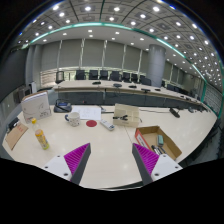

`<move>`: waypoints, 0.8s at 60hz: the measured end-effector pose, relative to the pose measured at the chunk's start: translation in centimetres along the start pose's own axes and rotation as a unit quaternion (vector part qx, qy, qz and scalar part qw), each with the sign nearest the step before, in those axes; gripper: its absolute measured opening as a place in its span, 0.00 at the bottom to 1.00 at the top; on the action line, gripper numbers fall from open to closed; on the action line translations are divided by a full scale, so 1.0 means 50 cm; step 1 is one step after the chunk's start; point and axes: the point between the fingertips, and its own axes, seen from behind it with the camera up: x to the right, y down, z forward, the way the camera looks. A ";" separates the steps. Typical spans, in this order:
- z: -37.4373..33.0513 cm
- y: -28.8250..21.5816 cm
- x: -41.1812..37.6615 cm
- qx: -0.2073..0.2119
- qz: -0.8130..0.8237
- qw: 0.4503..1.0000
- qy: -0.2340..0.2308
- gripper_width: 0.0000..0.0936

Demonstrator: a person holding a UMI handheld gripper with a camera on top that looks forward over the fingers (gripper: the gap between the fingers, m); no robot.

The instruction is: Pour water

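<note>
My gripper (111,160) hovers over the pale tabletop (110,150), its two magenta pads (76,156) spread wide apart with nothing between them. Far beyond the left finger stands a bottle (40,134) of yellow liquid, upright. A white mug (73,119) sits further back, left of centre. A small white cup (92,123) and a red disc-like thing (107,125) lie close together near the middle of the table, well ahead of the fingers.
An open cardboard box (157,143) lies just beyond the right finger. A white box (36,106) stands at the back left and another carton (126,115) at the back centre. Office chairs (100,75) and desks line the room behind.
</note>
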 end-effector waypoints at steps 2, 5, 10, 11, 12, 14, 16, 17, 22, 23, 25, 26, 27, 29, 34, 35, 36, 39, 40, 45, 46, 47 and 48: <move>0.001 0.000 -0.014 0.000 0.000 1.000 -0.007 0.92; 0.002 0.007 -0.036 0.000 0.000 1.000 -0.020 0.92; 0.005 0.022 -0.085 0.000 -0.004 0.999 -0.043 0.92; 0.006 0.027 -0.096 -0.002 -0.005 0.999 -0.048 0.92; 0.007 0.031 -0.109 -0.003 -0.007 0.999 -0.053 0.92; 0.008 0.039 -0.137 -0.004 -0.010 0.998 -0.064 0.92; 0.010 0.046 -0.169 -0.004 -0.014 0.997 -0.076 0.92; 0.011 0.050 -0.187 -0.004 -0.016 0.996 -0.083 0.92; 0.018 0.071 -0.281 -0.006 -0.025 0.993 -0.115 0.92; 0.019 0.075 -0.303 -0.006 -0.026 0.992 -0.123 0.92; 0.024 0.083 -0.346 -0.006 -0.029 0.990 -0.138 0.92; 0.026 0.088 -0.368 -0.006 -0.030 0.989 -0.145 0.92; 0.028 0.093 -0.391 -0.006 -0.031 0.988 -0.151 0.92; 0.034 0.102 -0.437 -0.006 -0.034 0.986 -0.164 0.92; 0.060 0.124 -0.551 -0.002 -0.038 0.981 -0.188 0.92; 0.066 0.126 -0.574 0.000 -0.037 0.981 -0.192 0.92; 0.074 0.127 -0.597 0.004 -0.037 0.980 -0.195 0.92; 0.102 0.134 -0.661 0.010 -0.038 0.979 -0.199 0.92; 0.117 0.135 -0.681 0.011 -0.038 0.979 -0.199 0.92; 0.175 0.121 -0.766 0.038 -0.033 0.981 -0.190 0.92; 0.189 0.117 -0.778 0.044 -0.032 0.981 -0.186 0.92; 0.203 0.116 -0.790 0.048 -0.032 0.982 -0.181 0.92; 0.217 0.116 -0.800 0.050 -0.033 0.982 -0.177 0.91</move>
